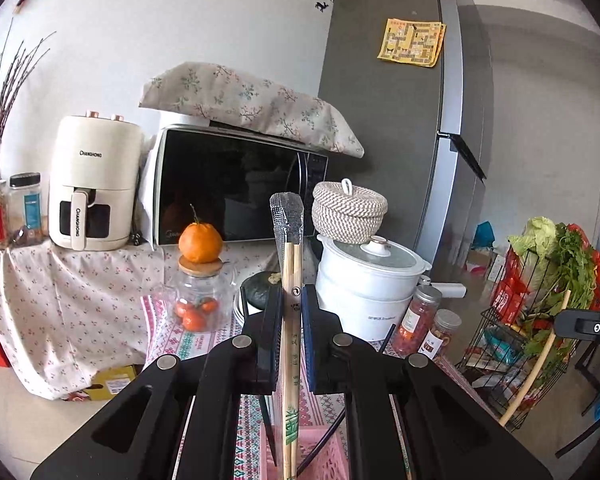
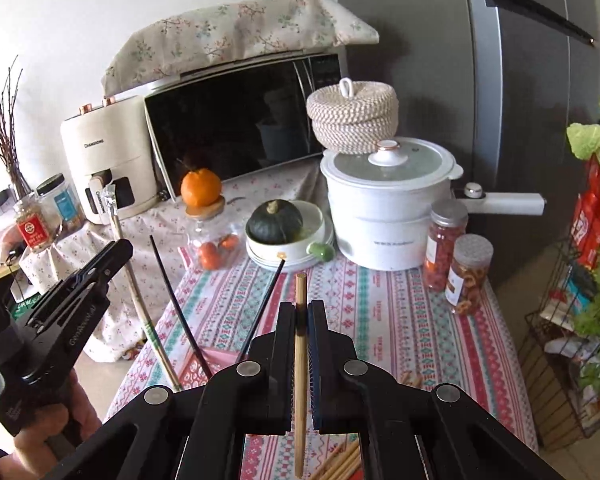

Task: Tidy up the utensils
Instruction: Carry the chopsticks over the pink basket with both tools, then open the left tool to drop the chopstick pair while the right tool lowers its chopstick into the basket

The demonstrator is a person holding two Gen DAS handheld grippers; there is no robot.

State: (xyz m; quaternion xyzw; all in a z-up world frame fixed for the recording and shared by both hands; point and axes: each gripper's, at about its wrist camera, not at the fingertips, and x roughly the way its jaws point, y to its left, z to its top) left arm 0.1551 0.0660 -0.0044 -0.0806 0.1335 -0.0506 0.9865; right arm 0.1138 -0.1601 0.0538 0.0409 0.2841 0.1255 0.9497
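Note:
My left gripper (image 1: 291, 292) is shut on a wrapped pair of bamboo chopsticks (image 1: 290, 248), which stands upright in its clear sleeve above a pink basket (image 1: 300, 458). Two black chopsticks (image 1: 266, 412) lean out of that basket. My right gripper (image 2: 301, 305) is shut on a single bamboo chopstick (image 2: 300, 364), held above the patterned tablecloth (image 2: 400, 320). In the right wrist view the left gripper (image 2: 120, 248) is at the left with its wrapped chopsticks (image 2: 138, 300); the black chopsticks (image 2: 176, 300) rise from the pink basket (image 2: 216, 358). More bamboo chopsticks (image 2: 340, 465) lie on the cloth below.
At the back stand a microwave (image 2: 240, 120), an air fryer (image 2: 104, 156), a white pot (image 2: 388, 208) with a woven basket (image 2: 352, 116) on it, a squash in a bowl (image 2: 276, 222), an orange on a glass jar (image 2: 202, 188) and snack jars (image 2: 468, 276). A wire rack of vegetables (image 2: 572, 300) stands at the right, beside a fridge (image 2: 520, 100).

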